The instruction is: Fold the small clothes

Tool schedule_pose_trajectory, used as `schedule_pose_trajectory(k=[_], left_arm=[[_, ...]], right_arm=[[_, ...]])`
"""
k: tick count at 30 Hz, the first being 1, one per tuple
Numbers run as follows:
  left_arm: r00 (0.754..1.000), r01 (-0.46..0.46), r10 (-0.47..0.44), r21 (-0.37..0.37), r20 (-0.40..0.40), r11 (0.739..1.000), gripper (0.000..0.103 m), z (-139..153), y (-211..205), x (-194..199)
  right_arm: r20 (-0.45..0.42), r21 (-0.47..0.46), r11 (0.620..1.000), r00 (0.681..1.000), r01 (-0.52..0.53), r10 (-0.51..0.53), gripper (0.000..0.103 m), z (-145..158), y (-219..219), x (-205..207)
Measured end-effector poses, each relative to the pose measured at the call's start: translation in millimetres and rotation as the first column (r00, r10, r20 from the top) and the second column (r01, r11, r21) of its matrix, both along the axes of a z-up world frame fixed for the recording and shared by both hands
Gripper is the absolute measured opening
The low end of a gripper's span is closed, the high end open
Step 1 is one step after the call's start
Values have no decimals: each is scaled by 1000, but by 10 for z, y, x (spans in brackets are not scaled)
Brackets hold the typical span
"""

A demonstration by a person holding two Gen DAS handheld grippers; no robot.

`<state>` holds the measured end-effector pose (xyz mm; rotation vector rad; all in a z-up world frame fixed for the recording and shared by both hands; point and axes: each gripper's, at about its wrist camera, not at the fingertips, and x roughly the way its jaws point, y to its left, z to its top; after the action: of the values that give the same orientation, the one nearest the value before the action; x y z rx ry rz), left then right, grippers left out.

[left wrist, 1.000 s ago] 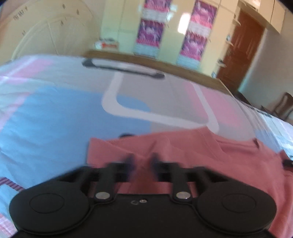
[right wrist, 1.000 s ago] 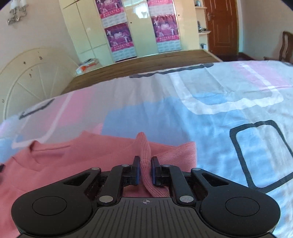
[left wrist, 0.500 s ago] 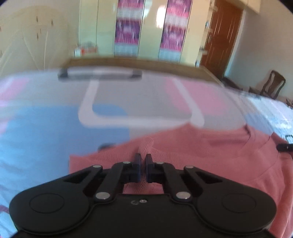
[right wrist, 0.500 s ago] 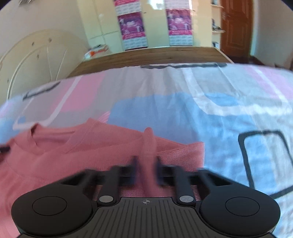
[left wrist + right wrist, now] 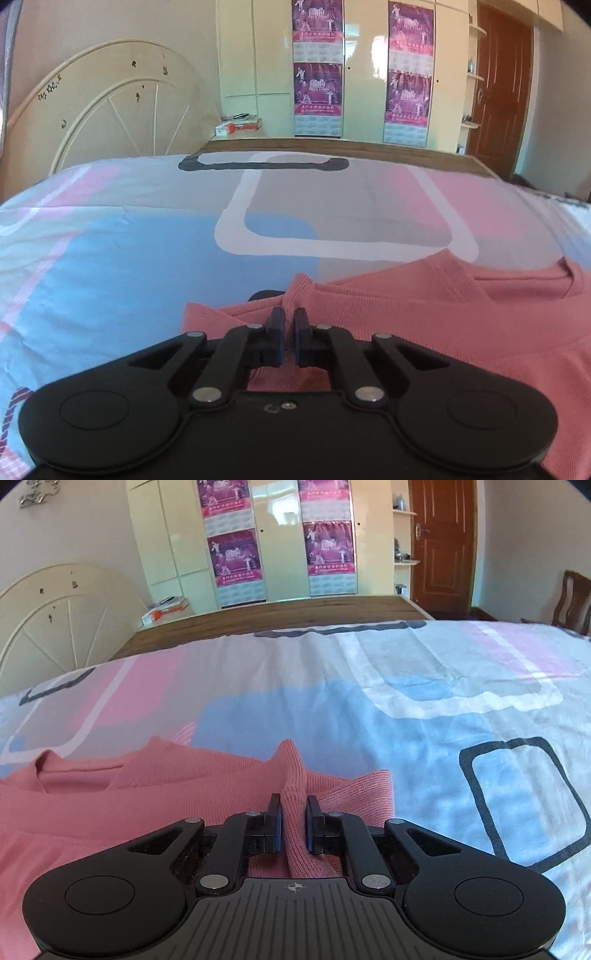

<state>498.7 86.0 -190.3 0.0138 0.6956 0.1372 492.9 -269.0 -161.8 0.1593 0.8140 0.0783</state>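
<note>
A salmon-pink knit top (image 5: 424,314) lies spread on the patterned bedsheet (image 5: 147,258), its neckline toward the far side. My left gripper (image 5: 289,321) is shut on a pinched ridge of fabric at the top's left shoulder. In the right wrist view the same pink top (image 5: 147,786) fills the lower left, with its neckline (image 5: 74,775) at the left. My right gripper (image 5: 294,808) is shut on a raised fold at the right shoulder, beside the short sleeve (image 5: 362,790).
The bedsheet (image 5: 443,701) has blue, pink, grey and white shapes. A wooden bed edge (image 5: 332,146) runs along the far side, a white headboard (image 5: 110,110) at left. Wardrobes with purple posters (image 5: 317,85), a brown door (image 5: 443,542) and a chair (image 5: 572,598) stand beyond.
My left gripper closed on the shoulder fabric and swung left. My right gripper kept its hold and shifted a little. Both views have steadied after motion blur.
</note>
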Motion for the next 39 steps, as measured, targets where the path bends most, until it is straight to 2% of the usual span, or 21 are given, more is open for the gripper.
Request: schedule_pose_trajectory(k=[2,4,6,8,11,15,18,19,22,25,28,31,34,39], left_arm=[[1000,12,-12,23,-13,1000,19,65,-12,11],[1000,-19,20,38,-12,999,51,138,34,-29],[998,-60,60,11,21,998,60,242,134,-144],[998,-54,55,-21,41,998,60,367,158,-303],[999,19,-17,-42,43,999,60,489,31,-499],[997,75,-76,-68,-12,995,61,339,-189,-597],[996,16,-21,-52,-87,998,62,55,-108,-562],[998,7,-12,-77,-62,997,62,21,-37,-598],[998,5,-10,-65,-66,998,62,49,-22,-619],[996,-7,1,-72,-84,997,62,88,-32,-601],[995,-3,-1,-44,-98,999,63,97,-63,-584],[994,-7,3,-35,-106,999,65,103,-79,-688],[993,-5,2,-28,-118,1000,66,117,-94,-712],[994,3,-9,-55,-105,998,68,270,-137,-834]], right_arm=[[10,-24,1000,1000,12,-11,17,60,-35,-42],[42,-30,999,999,28,-27,24,152,-66,-115],[57,-14,999,997,51,-50,32,241,-92,-208],[71,9,1000,997,21,-22,33,343,-45,-301],[64,10,998,996,-69,68,33,409,155,-415],[27,-4,991,991,-134,134,33,277,435,-548],[-4,-41,991,992,-129,129,33,114,452,-617],[-3,-52,991,992,-123,123,32,77,409,-633],[0,-81,993,996,-87,87,32,51,262,-679],[-8,-50,997,999,-51,50,32,43,110,-734],[2,-154,984,996,-87,89,32,85,246,-802],[-3,-137,989,999,-48,48,33,77,211,-846],[-35,-183,982,999,-46,40,33,64,230,-914],[-13,-106,991,996,-84,83,33,277,419,-1081]])
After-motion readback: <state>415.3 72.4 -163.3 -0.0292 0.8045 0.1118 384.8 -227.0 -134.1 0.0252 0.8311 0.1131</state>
